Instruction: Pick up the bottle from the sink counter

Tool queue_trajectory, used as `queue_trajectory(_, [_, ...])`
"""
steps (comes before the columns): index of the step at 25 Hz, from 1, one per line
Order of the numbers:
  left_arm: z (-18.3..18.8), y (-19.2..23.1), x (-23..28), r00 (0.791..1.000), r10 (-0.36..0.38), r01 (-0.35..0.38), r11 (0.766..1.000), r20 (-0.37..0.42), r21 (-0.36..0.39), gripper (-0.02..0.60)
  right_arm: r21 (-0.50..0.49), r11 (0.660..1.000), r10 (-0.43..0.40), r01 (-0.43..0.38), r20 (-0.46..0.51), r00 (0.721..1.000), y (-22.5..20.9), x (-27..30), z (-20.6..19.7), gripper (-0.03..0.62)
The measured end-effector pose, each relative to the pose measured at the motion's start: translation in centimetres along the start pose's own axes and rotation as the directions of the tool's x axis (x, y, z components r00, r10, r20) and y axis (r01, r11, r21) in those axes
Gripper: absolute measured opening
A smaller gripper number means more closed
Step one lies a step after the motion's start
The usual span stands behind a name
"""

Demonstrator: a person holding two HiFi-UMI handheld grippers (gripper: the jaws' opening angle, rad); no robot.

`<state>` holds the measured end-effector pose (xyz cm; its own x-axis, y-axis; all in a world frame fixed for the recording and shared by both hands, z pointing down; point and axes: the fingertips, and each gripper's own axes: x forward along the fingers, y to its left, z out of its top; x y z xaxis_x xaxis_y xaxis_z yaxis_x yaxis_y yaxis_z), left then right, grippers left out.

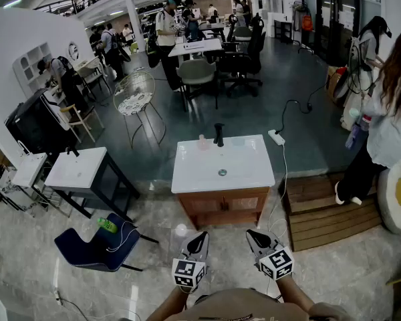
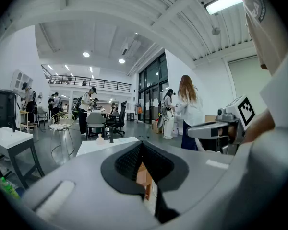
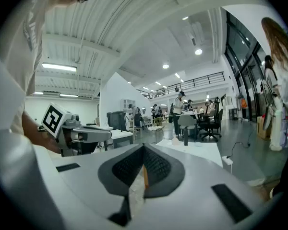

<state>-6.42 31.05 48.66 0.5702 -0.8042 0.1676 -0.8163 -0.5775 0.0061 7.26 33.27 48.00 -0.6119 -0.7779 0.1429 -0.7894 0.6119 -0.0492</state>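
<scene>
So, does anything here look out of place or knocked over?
On the white sink counter nothing stands out. Left of it, a green plastic bottle lies on its side by the dark blue chair, as if dropped.

right tool [image 3: 143,150]: jaws together | bottle [image 3: 175,139]: on sink counter [image 3: 198,151] ahead

The bottle [image 1: 202,141] is small, pale and see-through with a faint pink tint, narrowing toward its top. It stands upright and untouched at the far edge of the white desk [image 1: 194,172], left of that edge's middle. It is well apart from both tools, roughly straight ahead of the left tool [image 1: 200,235] and ahead and to the left of the right tool [image 1: 254,233].
</scene>
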Motion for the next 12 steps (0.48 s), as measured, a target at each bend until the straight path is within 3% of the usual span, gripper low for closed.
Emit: queue_trajectory(12, [0.2,-0.3,2.2,0.994,-0.110,0.110,0.993,-0.004,0.036,0.008,0.034,0.999,-0.036,0.036,0.012,0.999,-0.4,2.0,0.2,0.008])
